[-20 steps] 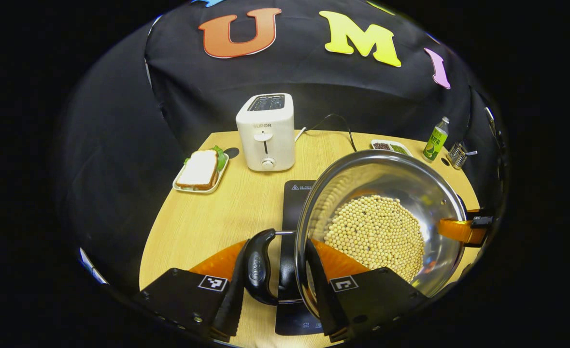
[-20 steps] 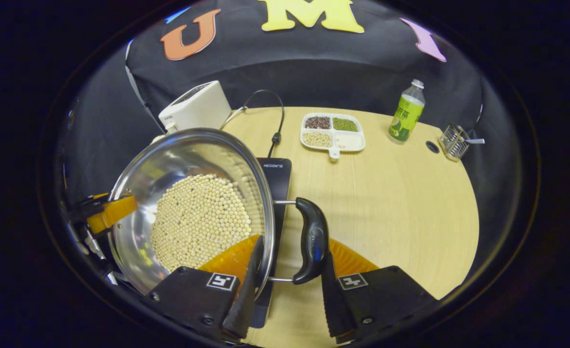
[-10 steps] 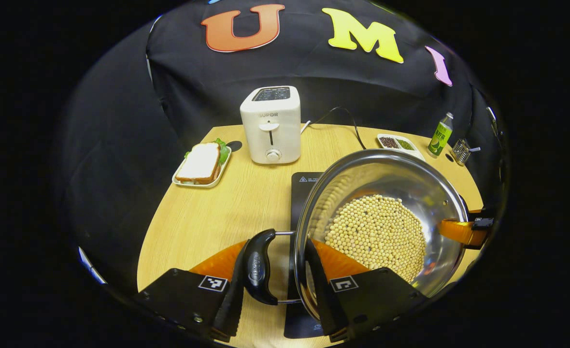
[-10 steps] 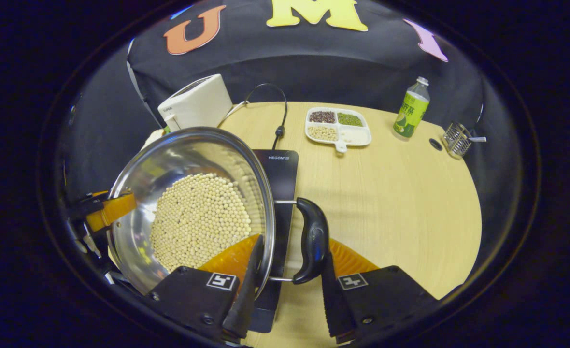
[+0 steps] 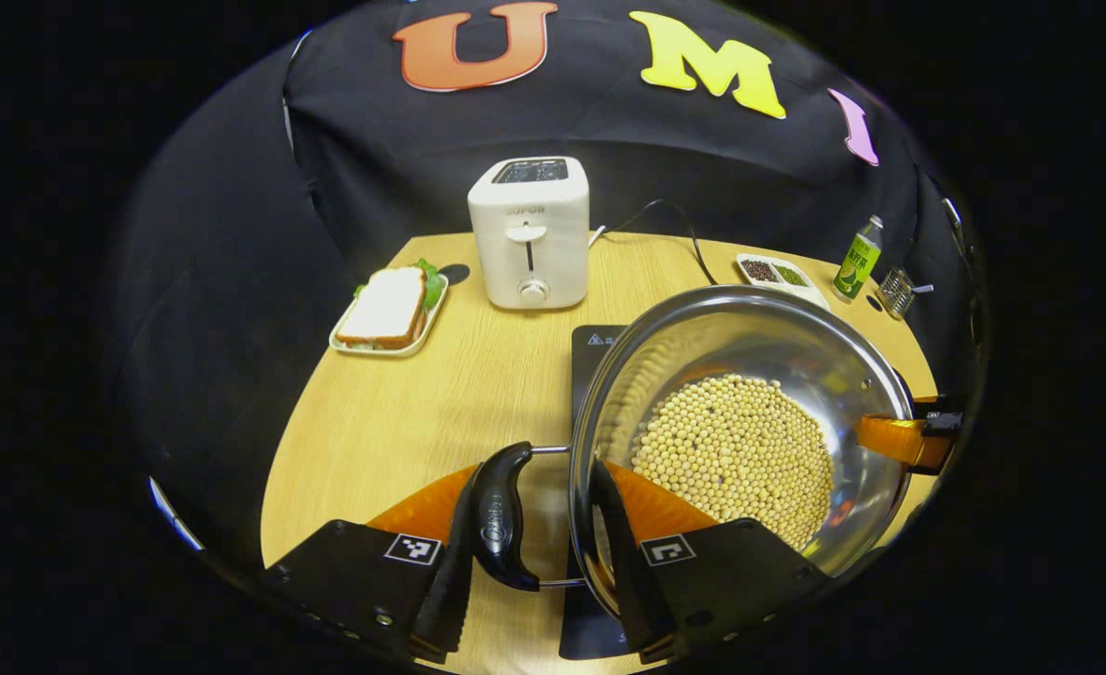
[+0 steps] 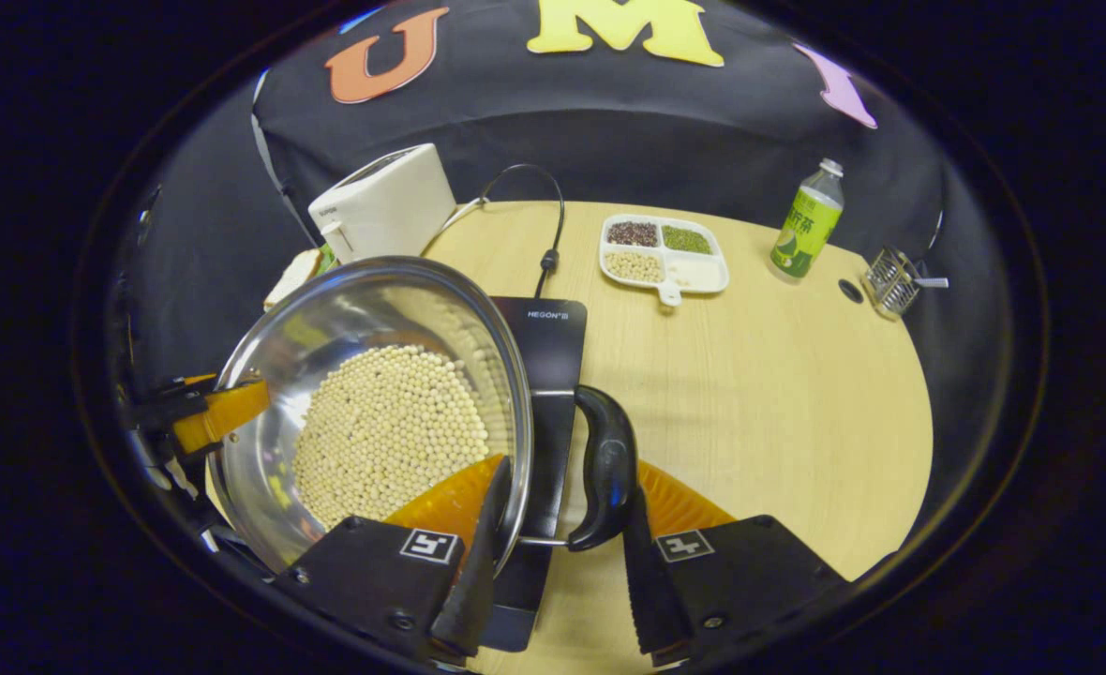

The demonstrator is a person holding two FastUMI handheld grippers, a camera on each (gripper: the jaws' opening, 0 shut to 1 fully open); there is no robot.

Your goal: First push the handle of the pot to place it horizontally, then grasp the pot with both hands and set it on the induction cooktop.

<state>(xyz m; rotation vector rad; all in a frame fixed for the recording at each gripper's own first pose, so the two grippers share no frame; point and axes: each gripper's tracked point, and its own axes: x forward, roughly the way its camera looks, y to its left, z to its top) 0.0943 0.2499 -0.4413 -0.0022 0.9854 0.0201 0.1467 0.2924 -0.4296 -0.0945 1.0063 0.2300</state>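
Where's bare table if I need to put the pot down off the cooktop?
Widest bare patch: right of the cooktop, in front of the bean tray and bottle. Another lies left of it, in front of the sandwich. Toaster and cord crowd the back.

A round-edged table [image 6: 797,403] with a pale wood-grain top stands in a booth enclosed by a black cloth wall [image 5: 609,159] that hangs in soft folds behind and around it. The cloth drops to the table's far edge. Even overhead light falls on the tabletop, brightest near the middle, with the surroundings beyond in darkness.
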